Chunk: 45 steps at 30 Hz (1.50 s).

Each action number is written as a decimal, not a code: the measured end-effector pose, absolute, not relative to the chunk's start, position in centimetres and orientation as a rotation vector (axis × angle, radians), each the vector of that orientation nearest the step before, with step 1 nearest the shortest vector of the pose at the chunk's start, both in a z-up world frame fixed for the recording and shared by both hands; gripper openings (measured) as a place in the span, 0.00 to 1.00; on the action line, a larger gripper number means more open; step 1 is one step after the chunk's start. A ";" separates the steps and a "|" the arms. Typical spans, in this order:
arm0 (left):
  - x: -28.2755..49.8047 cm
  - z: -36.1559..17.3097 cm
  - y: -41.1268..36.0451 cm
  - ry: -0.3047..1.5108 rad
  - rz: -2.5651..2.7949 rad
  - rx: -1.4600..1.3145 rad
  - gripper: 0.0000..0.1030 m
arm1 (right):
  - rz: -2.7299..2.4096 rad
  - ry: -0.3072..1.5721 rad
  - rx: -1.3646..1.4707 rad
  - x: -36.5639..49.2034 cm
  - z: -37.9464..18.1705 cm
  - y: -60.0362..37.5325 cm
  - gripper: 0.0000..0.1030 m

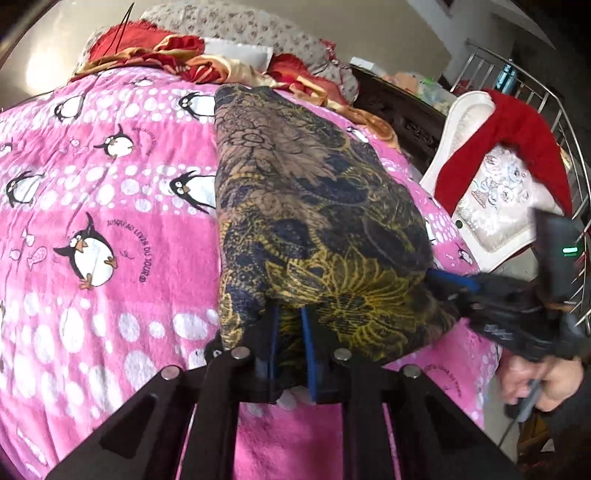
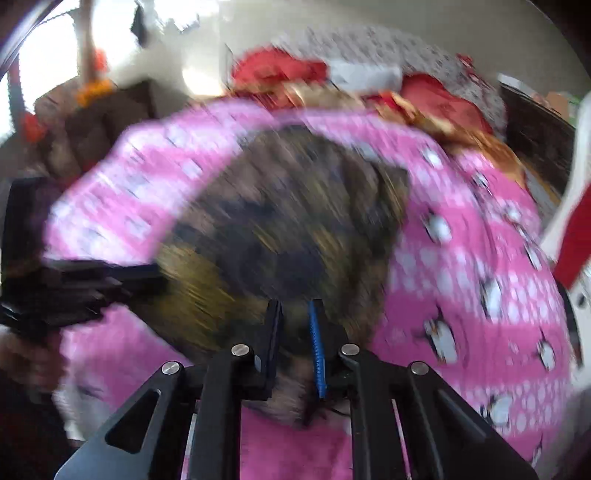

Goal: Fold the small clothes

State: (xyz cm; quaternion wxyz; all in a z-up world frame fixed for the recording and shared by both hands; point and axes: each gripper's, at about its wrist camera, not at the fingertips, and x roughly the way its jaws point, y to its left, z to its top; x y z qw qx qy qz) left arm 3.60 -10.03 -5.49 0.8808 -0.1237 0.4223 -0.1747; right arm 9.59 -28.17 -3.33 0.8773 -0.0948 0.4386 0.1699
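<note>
The dark floral-patterned garment in navy, brown and yellow (image 1: 314, 221) lay stretched lengthwise across the pink fleece penguin blanket (image 1: 103, 221) on the bed, near end lifted, far end resting flat toward the headboard side. The left gripper (image 1: 290, 321) was clenched on the garment's near hem, cloth bunched between its blue-padded fingers (image 1: 307, 350). The right gripper (image 1: 443, 280) came in from the side, fingers pushed into the same near edge; in its own blurred view the right gripper (image 2: 295, 314) had fabric bunched between its narrowly parted fingers, so it gripped the garment too. The person's bare hand (image 1: 535, 380) wrapped the right handle.

Beyond the garment sat a crumpled red-and-gold satin quilt (image 1: 177, 55) and a grey floral pillow (image 1: 240, 26). Off the bed's right side, a white embroidered cushion (image 1: 495, 192) carried a red cloth (image 1: 517, 125) draped over it, backed by a metal rail (image 1: 569, 122).

The blanket's printed lettering beside a penguin read roughly "JUSQU'AU LEVER DU JOUR".
</note>
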 end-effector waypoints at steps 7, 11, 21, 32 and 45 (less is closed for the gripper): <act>4.1 -1.8 -10.1 0.845 -0.333 -0.215 0.13 | 0.340 0.898 -0.005 9.3 -2.3 -31.1 0.23; 8.7 1.2 -10.1 0.791 -0.303 -0.238 0.18 | 0.288 0.780 0.027 9.6 1.7 -30.2 0.23; 15.1 -4.1 -11.0 0.954 -0.266 -0.257 0.15 | 0.190 0.949 0.030 18.0 -3.4 -28.5 0.22; 15.2 -3.4 -6.2 0.905 -0.321 -0.390 0.84 | 0.327 0.765 0.311 14.0 0.3 -35.5 0.65; 16.2 -5.2 -6.8 1.023 -0.460 -0.538 0.38 | 0.550 0.917 0.742 19.4 -7.7 -38.2 0.65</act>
